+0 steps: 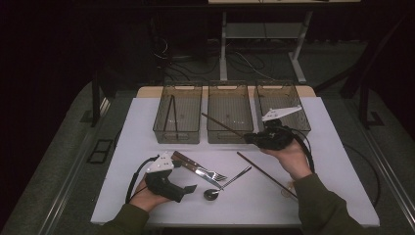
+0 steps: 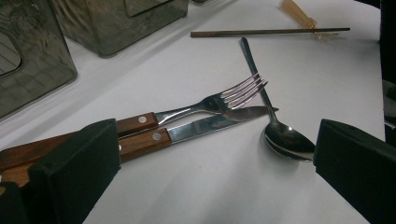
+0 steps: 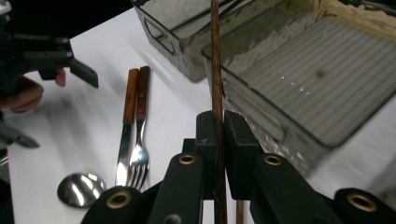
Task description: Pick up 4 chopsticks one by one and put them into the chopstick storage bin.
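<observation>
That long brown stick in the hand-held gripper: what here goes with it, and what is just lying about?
In the job:
- chopstick, clamped in the right hand-held gripper
- second chopstick on the table
- three bins; the left bin already holds chopsticks

Lying about for now:
- fork
- knife
- spoon
- left hand-held gripper, open, holding nothing

Left claw (image 1: 188,188) open, low, right claw (image 1: 250,139) clamped shut, raised

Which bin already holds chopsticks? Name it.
The left bin: a dark pair of chopsticks leans inside it. The middle bin and right bin hold none.
</observation>
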{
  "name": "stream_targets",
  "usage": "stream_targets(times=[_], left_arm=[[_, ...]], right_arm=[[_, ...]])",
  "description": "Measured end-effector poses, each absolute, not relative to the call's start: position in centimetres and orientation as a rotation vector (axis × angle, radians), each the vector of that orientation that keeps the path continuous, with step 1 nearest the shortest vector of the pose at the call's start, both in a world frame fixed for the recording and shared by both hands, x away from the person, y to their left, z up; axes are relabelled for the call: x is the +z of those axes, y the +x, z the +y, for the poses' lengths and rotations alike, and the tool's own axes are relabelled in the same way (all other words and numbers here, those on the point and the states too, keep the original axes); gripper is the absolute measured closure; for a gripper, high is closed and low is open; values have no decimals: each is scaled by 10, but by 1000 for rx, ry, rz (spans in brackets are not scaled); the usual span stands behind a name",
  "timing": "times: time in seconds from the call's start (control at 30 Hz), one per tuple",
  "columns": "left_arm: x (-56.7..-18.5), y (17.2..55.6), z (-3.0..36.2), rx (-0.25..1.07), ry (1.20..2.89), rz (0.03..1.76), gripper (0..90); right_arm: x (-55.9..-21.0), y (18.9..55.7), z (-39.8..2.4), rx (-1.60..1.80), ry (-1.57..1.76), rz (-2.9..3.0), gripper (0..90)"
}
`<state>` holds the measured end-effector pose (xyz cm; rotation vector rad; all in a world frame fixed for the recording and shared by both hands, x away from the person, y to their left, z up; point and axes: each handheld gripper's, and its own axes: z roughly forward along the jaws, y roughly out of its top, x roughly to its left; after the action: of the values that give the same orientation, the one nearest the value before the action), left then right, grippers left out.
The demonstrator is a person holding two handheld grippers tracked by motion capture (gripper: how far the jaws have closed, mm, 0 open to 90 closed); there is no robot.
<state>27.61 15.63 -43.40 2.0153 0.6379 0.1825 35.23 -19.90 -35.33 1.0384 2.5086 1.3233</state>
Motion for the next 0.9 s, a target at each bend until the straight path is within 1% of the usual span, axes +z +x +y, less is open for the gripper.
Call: stream_targets(times=[0.4,0.9], left_arm=[[-433,276,157,185,2020,646,0],[-433,276,157,179,2012,653,0]], right_arm=[[-335,376,-156,1272,1014,2527,849],[-327,406,-113,1201,1043,2524,849]])
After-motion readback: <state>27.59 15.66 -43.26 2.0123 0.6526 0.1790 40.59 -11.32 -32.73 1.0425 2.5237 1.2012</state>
